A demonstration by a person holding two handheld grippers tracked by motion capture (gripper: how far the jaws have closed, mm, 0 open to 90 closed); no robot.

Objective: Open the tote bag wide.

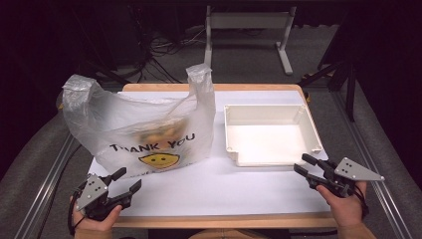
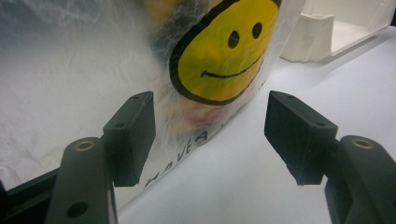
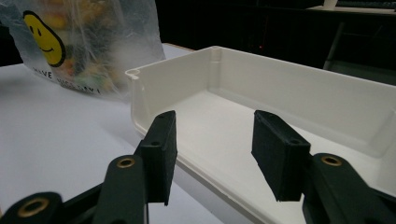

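Note:
A translucent plastic bag (image 1: 144, 127) printed "THANK YOU" with a yellow smiley face (image 2: 222, 51) stands upright on the left half of the white table, handles up, with blurred yellowish contents inside. To its right sits an empty white tray (image 1: 268, 134). My left gripper (image 1: 124, 180) rests near the front left edge, jaws open and empty, pointing at the bag's lower front (image 2: 187, 140). Near the front right edge, my right gripper (image 1: 304, 164) is open and empty too, aimed at the tray's near rim (image 3: 196, 158). The bag (image 3: 88, 42) appears at the left of the right gripper view.
The white table sheet (image 1: 224, 186) lies on a wooden board (image 1: 209, 221) with metal rails either side. A white metal stand (image 1: 246, 30) and cables sit on the dark floor beyond the table.

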